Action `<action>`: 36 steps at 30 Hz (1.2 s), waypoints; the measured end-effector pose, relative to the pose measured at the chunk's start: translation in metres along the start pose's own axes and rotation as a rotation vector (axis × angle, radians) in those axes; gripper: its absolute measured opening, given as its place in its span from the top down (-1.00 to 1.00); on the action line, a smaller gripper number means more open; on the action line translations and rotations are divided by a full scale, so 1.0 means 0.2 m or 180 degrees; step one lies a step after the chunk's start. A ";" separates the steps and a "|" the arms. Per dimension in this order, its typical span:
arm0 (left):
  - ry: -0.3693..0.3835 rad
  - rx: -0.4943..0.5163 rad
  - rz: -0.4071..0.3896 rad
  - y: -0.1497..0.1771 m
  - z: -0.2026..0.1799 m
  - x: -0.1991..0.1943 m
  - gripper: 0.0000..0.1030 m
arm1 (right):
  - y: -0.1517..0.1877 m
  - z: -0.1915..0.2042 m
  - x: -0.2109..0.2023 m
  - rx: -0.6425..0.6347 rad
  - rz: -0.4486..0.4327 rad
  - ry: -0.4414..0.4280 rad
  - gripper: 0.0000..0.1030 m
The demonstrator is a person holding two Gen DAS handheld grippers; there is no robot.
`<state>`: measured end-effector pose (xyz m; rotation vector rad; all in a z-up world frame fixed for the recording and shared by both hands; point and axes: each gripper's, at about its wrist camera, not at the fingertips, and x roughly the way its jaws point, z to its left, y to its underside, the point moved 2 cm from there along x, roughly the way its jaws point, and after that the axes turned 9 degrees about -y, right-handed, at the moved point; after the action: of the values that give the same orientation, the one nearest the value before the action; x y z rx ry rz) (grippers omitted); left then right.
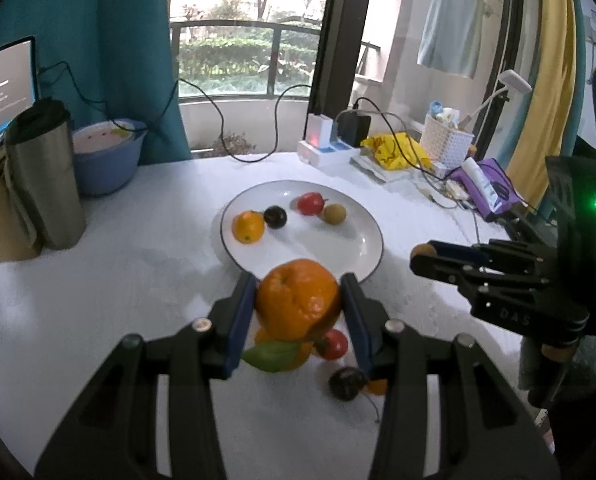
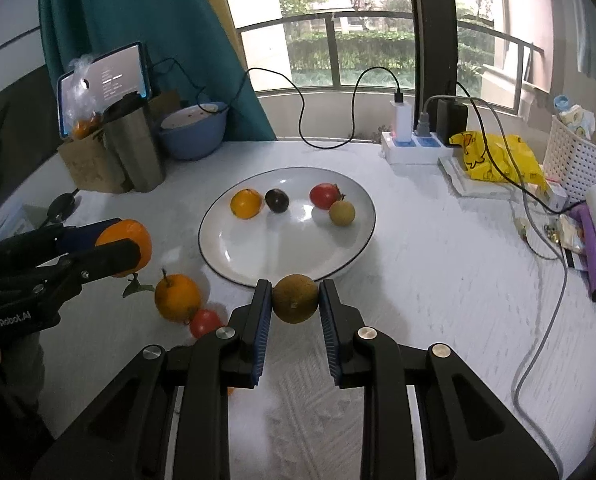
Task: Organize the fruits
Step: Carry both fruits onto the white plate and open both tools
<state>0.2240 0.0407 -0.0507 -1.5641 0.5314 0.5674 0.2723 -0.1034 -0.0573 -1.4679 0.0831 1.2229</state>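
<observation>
Orange fills your left wrist view: your left gripper [image 1: 298, 300] is clamped on a large orange [image 1: 298, 299], held above the near rim of the white plate [image 1: 361, 236]. On the plate lie a small orange [image 1: 248, 227], a dark plum [image 1: 275, 216], a red fruit [image 1: 310, 203] and a brown fruit [image 1: 333, 213]. Under the fingers, a leafy orange [image 1: 286, 354] rests on the table.

From your right wrist, your right gripper [image 2: 295, 300] is closed on a brown round fruit [image 2: 295, 298] just before the plate's edge. Your left gripper sits at the left edge of the view.
</observation>
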 end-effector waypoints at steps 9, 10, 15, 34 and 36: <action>0.0019 0.0014 -0.0001 -0.08 0.00 0.12 0.13 | -0.08 -0.07 0.07 0.0008 0.0008 0.0031 0.49; 0.0026 0.0013 0.0002 -0.09 0.00 0.13 0.13 | -0.09 -0.08 0.08 0.0005 0.0015 0.0035 0.49; 0.0071 0.0003 0.0022 -0.12 0.01 0.21 0.13 | -0.14 -0.10 0.13 -0.0007 0.0019 0.0018 0.49; 0.0048 -0.0054 0.0285 -0.16 0.03 0.51 0.13 | -0.25 -0.18 0.43 0.0054 0.0104 -0.0150 0.49; 0.0050 -0.0075 0.0332 -0.15 0.03 0.53 0.13 | -0.25 -0.18 0.46 0.0056 0.0128 -0.0167 0.49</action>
<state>0.3252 0.0487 -0.0964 -1.5709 0.6228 0.6431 0.3692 -0.0621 -0.0949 -1.4240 0.0881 1.2896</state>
